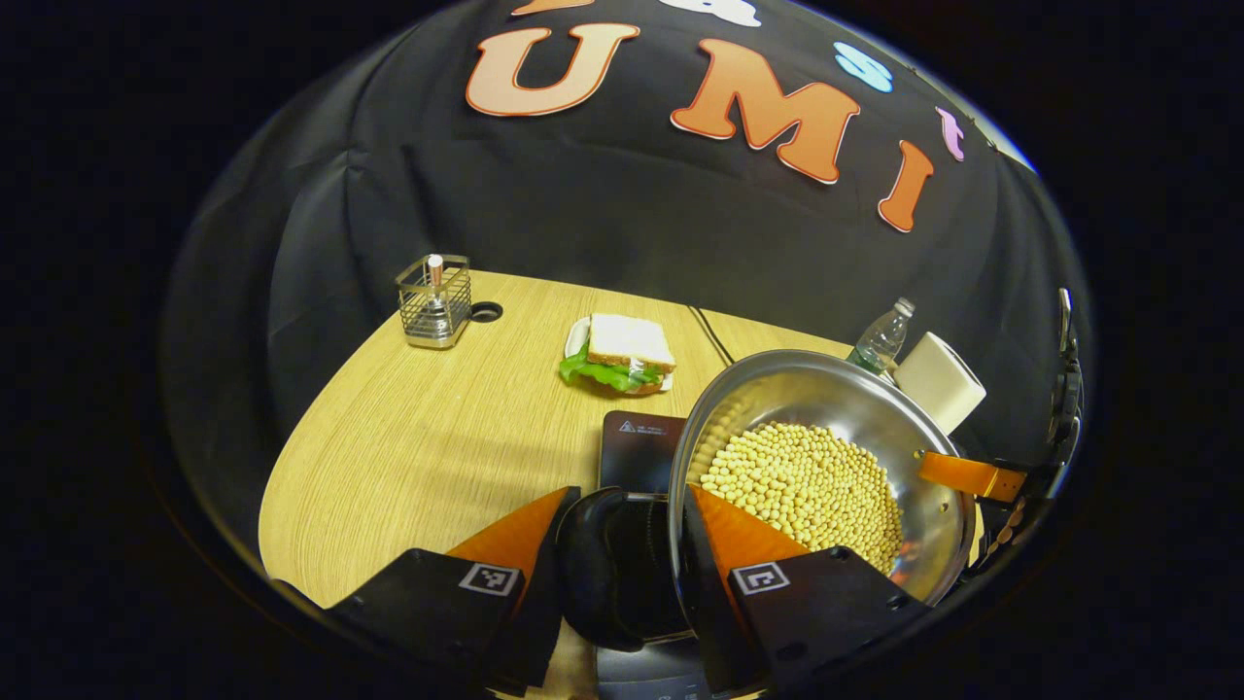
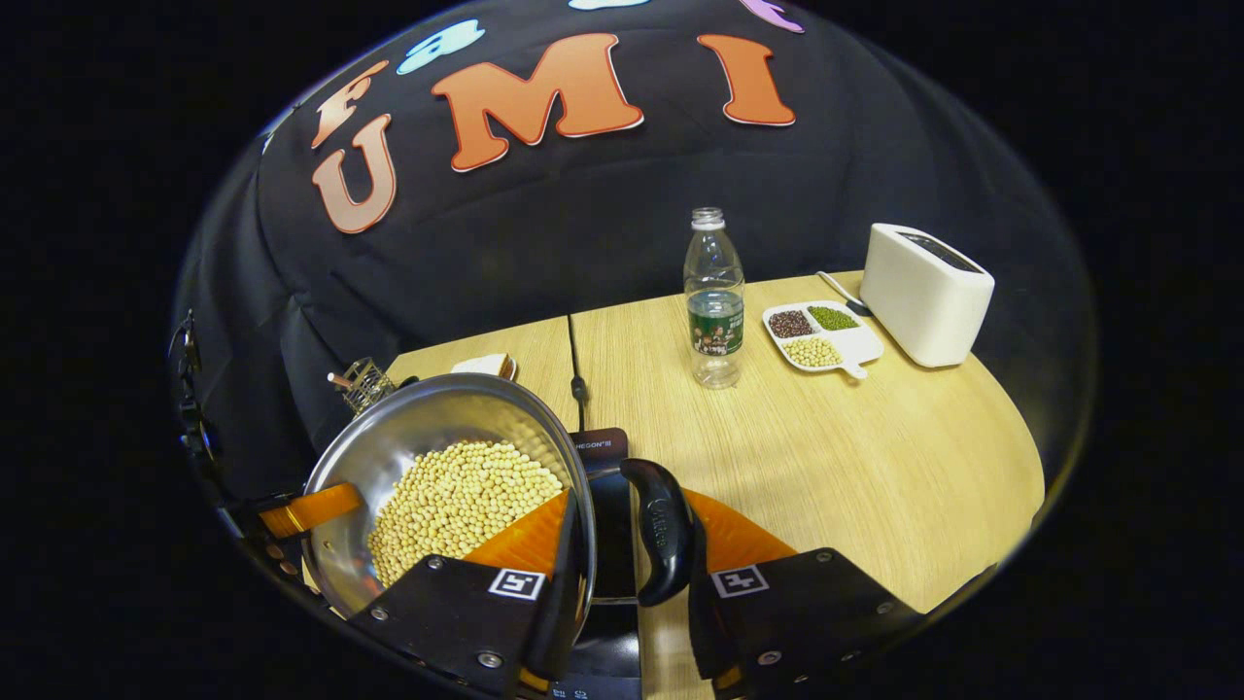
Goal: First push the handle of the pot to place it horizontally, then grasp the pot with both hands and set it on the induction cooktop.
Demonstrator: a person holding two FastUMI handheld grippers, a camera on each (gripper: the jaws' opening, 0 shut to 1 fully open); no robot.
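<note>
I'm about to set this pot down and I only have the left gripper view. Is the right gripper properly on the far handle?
Observer: In the right gripper view, the right gripper has its jaws astride the pot's rim and black handle, one finger inside the pot and one outside.
Operator: Anything on the table past that side?
Observer: A divided dish of beans lies next to the white toaster, well clear of the pot.
</note>
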